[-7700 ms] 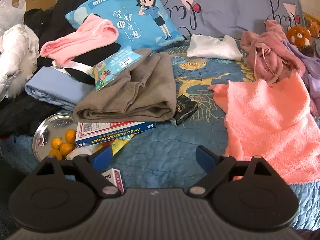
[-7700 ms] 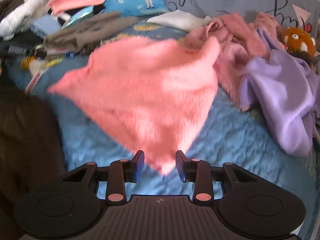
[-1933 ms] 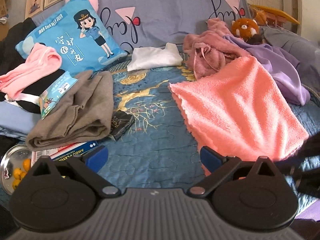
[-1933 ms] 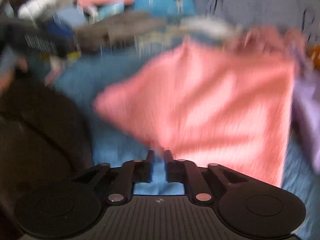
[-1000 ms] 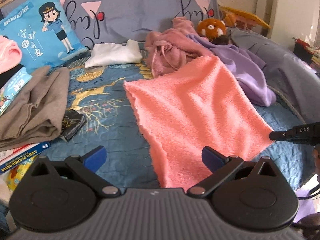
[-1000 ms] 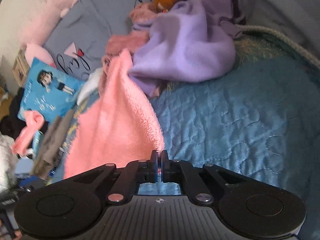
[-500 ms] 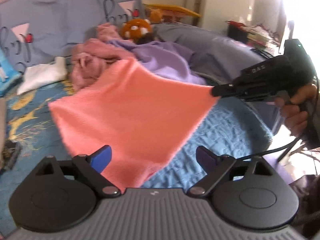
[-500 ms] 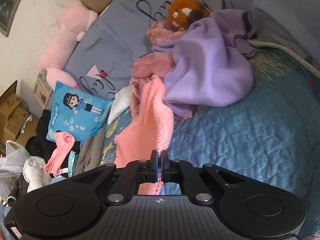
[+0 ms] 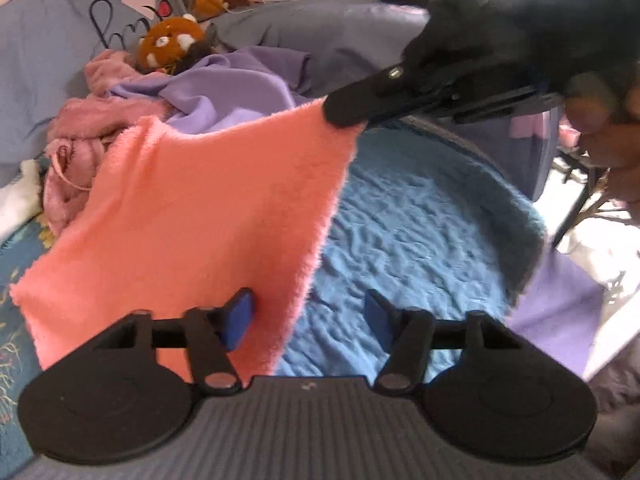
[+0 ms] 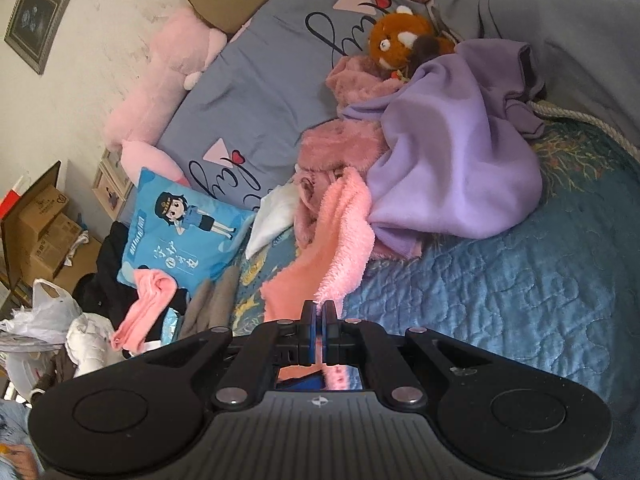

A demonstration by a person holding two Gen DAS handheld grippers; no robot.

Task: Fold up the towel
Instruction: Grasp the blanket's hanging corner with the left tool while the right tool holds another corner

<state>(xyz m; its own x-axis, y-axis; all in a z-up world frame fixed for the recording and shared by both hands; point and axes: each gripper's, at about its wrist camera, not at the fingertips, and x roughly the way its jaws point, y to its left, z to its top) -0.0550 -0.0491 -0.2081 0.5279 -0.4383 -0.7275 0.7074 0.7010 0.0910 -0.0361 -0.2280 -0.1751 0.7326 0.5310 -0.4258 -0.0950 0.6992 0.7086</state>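
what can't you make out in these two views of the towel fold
- Towel, left wrist view: its near bottom edge is hidden behind the left gripper, whose jaws stand apart.
- Right gripper, right wrist view: it is shut on a towel corner; the pinched fabric is hidden between the pads.
- Hand, left wrist view: blurred, cut off by the right edge.

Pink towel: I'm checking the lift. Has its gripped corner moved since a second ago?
Yes. The pink towel corner, clamped in the right tool, has risen off the blue quilt.
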